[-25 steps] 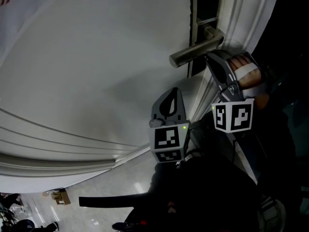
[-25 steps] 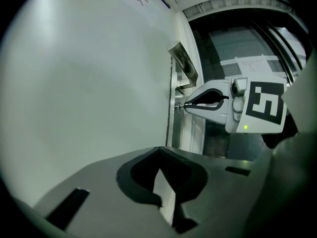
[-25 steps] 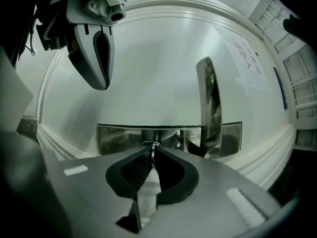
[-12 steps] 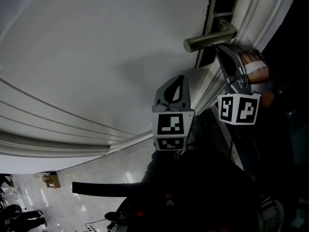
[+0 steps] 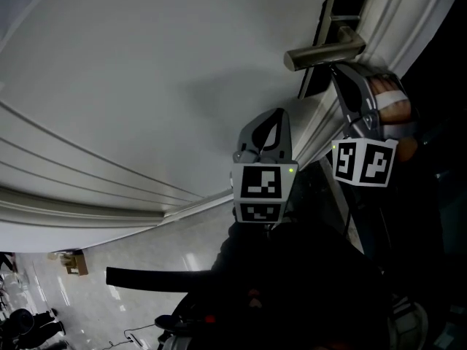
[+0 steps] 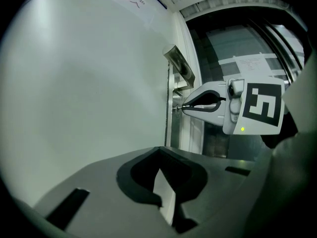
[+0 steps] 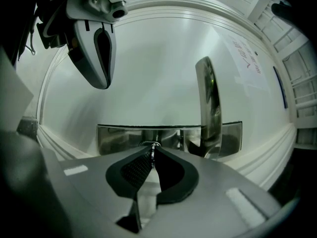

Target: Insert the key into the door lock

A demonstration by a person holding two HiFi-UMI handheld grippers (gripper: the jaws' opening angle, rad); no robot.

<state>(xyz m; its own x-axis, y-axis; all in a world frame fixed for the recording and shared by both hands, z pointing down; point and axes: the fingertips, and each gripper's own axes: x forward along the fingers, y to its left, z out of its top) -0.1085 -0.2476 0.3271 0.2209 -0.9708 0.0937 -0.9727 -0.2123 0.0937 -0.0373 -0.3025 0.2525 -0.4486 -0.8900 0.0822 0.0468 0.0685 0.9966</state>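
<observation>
A white door (image 5: 160, 71) carries a metal lever handle (image 5: 325, 49) on a steel lock plate (image 7: 119, 139). My right gripper (image 7: 152, 151) is shut on a thin metal key (image 7: 152, 146), whose tip is at the keyhole in the plate, left of the handle (image 7: 210, 108). In the left gripper view the key (image 6: 177, 108) pokes from the right gripper (image 6: 187, 106) and touches the plate (image 6: 171, 110) below the handle (image 6: 178, 66). How deep it sits is hidden. My left gripper (image 6: 157, 150) is shut and empty, hanging back from the door (image 5: 274, 117).
A person's hand (image 5: 390, 104) holds the right gripper (image 5: 336, 71) beside the moulded door frame (image 5: 394, 20). Raised panel mouldings (image 5: 87, 195) cross the door below. A glossy floor (image 5: 109, 297) shows at the lower left. A notice (image 7: 247, 58) is stuck on the door.
The head view has swung, so the handle now sits higher and further right in it. Both grippers keep about the same places relative to the handle and door.
</observation>
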